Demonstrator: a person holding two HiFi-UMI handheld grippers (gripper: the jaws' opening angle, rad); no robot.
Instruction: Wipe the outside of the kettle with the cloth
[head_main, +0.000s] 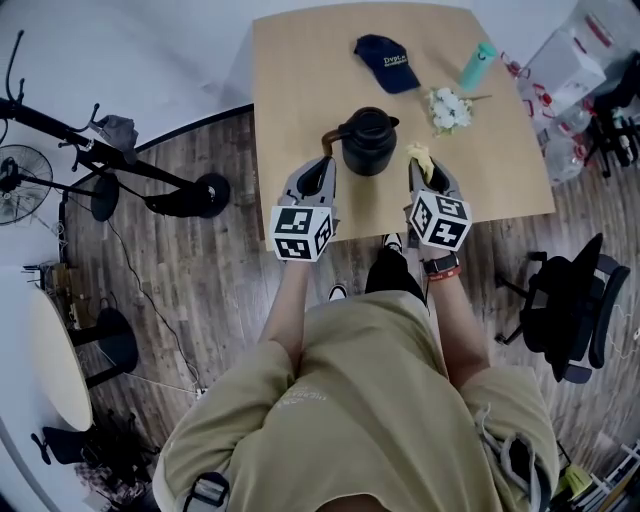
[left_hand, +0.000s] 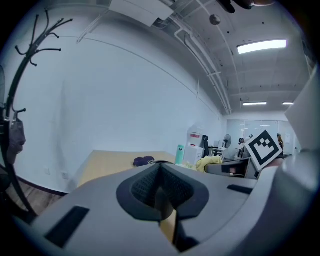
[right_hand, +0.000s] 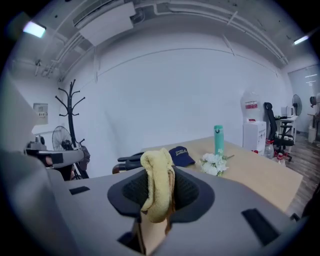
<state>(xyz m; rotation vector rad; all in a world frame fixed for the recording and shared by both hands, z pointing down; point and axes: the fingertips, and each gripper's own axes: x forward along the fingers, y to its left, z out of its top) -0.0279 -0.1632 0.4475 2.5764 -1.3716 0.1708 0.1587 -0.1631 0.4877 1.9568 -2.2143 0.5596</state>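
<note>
A dark kettle (head_main: 369, 142) stands near the front edge of the wooden table (head_main: 295, 90), its brownish handle (head_main: 328, 136) pointing left. My left gripper (head_main: 328, 160) sits at that handle. In the left gripper view it (left_hand: 161, 197) is shut with a narrow grey-brown strip between the pads, and the kettle body is hidden behind the jaws. My right gripper (head_main: 420, 168) is just right of the kettle, shut on a yellow cloth (head_main: 419, 154). The cloth (right_hand: 156, 185) bulges up between the pads, with the kettle's handle and lid (right_hand: 129, 160) to its left.
Behind the kettle lie a navy cap (head_main: 388, 62), a teal bottle (head_main: 478, 64) and white flowers (head_main: 448, 108). A black office chair (head_main: 565, 310) stands right of the table. A coat stand (head_main: 110, 150) and a fan (head_main: 15, 185) are on the left.
</note>
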